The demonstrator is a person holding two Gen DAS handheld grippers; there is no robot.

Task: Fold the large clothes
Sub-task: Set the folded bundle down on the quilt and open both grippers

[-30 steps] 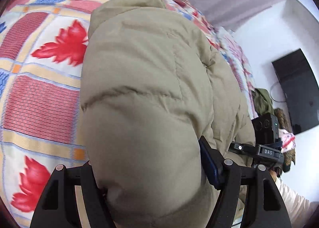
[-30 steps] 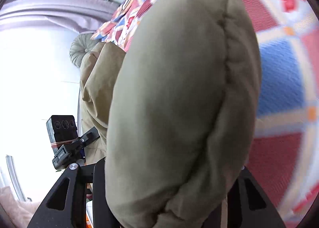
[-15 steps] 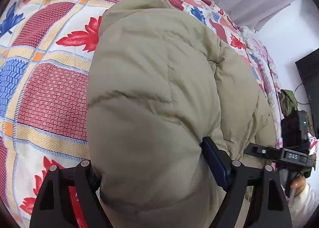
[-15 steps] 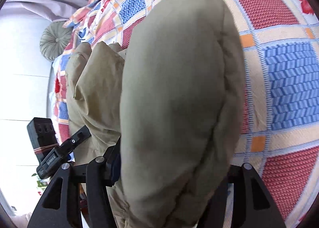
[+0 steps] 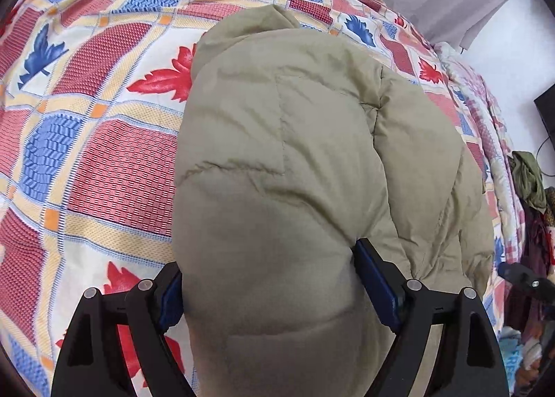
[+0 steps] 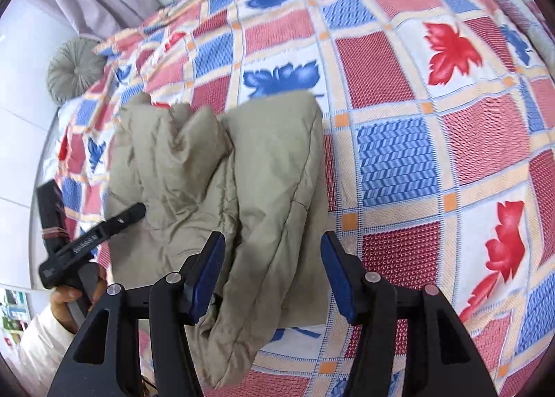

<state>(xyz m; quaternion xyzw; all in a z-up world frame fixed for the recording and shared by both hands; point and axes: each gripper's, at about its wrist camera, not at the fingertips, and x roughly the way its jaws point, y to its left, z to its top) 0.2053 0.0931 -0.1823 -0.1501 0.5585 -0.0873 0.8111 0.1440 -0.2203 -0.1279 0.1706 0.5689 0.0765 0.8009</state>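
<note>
Currently listed, one item: khaki puffer jacket (image 5: 288, 168), bundled in bulky folds on the patterned bedspread (image 5: 104, 154) of the bed.

Left hand-held gripper (image 5: 267, 279): we see its blue pads either side of a thick padded roll of the jacket, set wide; whether they are still pressing into the fabric we cannot tell.

Right hand-held gripper (image 6: 274, 275): jaws apart, clear of the cloth, hanging above the jacket's near edge (image 6: 277, 223) with nothing held.

Risks, as we judge them:
- Springy filling. With one side freed, the fold may puff up and roll open.
- Uneven handling. If the left side lifts or drags while the right is loose, the bundle could twist or slide on the bedspread.
- Shallow re-grip. Pinching only the slick outer shell could let it slip out.
</note>
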